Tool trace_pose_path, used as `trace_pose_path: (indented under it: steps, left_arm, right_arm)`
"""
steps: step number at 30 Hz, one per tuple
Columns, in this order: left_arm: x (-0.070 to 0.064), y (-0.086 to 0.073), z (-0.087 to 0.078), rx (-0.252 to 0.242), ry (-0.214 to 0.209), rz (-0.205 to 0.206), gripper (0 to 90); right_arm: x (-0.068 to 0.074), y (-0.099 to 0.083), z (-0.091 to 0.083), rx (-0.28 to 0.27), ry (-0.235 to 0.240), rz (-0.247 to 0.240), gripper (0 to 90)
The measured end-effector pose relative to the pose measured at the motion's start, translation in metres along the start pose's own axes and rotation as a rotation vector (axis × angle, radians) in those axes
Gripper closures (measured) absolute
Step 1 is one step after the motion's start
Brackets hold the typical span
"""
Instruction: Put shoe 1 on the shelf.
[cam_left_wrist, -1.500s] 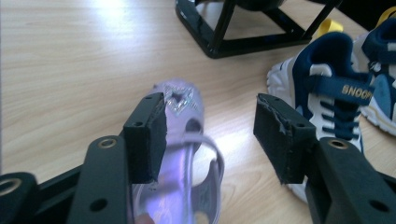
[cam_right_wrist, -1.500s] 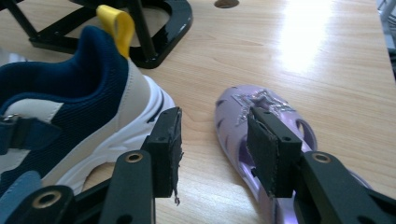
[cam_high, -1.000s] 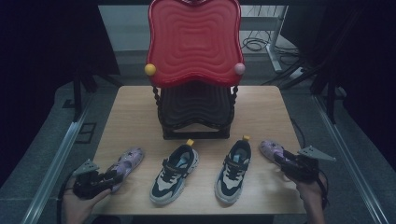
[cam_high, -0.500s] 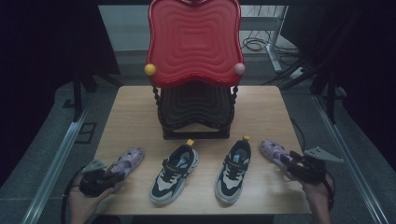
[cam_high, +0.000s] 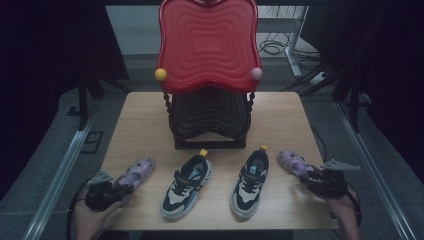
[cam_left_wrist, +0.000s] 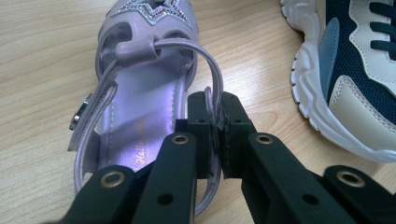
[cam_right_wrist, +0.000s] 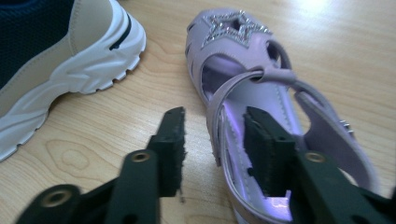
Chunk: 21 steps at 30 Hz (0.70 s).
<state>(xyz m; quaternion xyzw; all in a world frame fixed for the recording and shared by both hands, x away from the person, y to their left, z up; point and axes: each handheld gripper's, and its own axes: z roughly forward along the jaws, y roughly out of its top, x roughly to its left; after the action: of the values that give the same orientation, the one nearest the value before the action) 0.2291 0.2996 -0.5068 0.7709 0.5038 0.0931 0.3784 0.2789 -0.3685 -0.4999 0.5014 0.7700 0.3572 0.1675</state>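
Two lilac sandals with glitter stars lie on the wooden table (cam_high: 280, 112). The left sandal (cam_high: 136, 172) (cam_left_wrist: 140, 93) has my left gripper (cam_high: 119, 186) (cam_left_wrist: 215, 112) shut on its thin heel strap. At the right sandal (cam_high: 292, 162) (cam_right_wrist: 252, 88), my right gripper (cam_high: 309, 176) (cam_right_wrist: 212, 126) is open. Its jaws straddle the sandal's side strap, one inside the sandal and one outside over the table.
A pair of navy, white and grey sneakers stands between the sandals: one (cam_high: 187, 186) beside the left sandal, the other (cam_high: 250, 182) beside the right. Behind them stands a dark rack (cam_high: 210, 120) under a wavy red top (cam_high: 207, 45). The table's edges are close to both hands.
Both hands have shifted only slightly at the sandals. Sandals and sneakers lie where they were.
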Motion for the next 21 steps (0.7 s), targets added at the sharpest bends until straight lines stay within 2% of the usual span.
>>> trace_pose_path:
  steps: [4, 8, 13, 17, 21]
  left_arm:
    - [0.0003, -0.0006, -0.0002, -0.009, 0.003, -0.005, 85.4]
    - [0.0005, -0.0008, -0.0001, -0.011, 0.002, -0.006, 85.5]
    - [0.0009, -0.0008, -0.0002, -0.015, -0.001, -0.012, 85.8]
    - [-0.0008, 0.0032, -0.006, -0.054, 0.041, -0.012, 86.8]
    - [0.0025, 0.0054, -0.0083, -0.085, 0.032, -0.041, 86.9]
  right_arm:
    - [0.0001, -0.0013, 0.0036, 0.027, 0.002, -0.004, 71.7]
    - [-0.0009, -0.0018, 0.0023, 0.025, -0.005, 0.009, 80.4]
    - [-0.0003, -0.0018, 0.0034, 0.014, 0.011, 0.004, 84.7]
    - [0.0008, -0.0021, 0.0033, -0.001, 0.002, 0.011, 85.3]
    - [0.0016, -0.0002, 0.0035, -0.023, 0.004, 0.024, 85.5]
